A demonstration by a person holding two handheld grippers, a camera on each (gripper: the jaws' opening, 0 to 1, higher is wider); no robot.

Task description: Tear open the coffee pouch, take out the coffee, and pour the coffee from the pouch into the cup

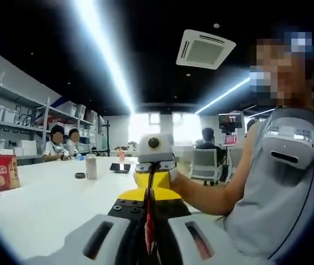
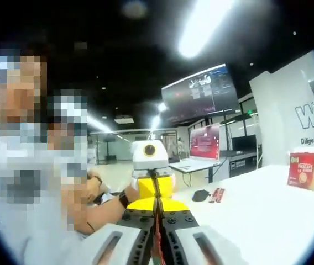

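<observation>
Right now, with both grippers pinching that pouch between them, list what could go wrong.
1. The red pouch is clamped edge-on in the left gripper and the right gripper, held in the air off the white table; a hard tear may scatter coffee.
2. No cup is visible near the pouch, so pouring could miss.
3. The Nescafe box stands at the table's edge and could be knocked.

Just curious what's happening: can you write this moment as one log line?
left claw: shut on coffee pouch | right claw: shut on coffee pouch | claws: tip to tip | red box: on white table
</observation>
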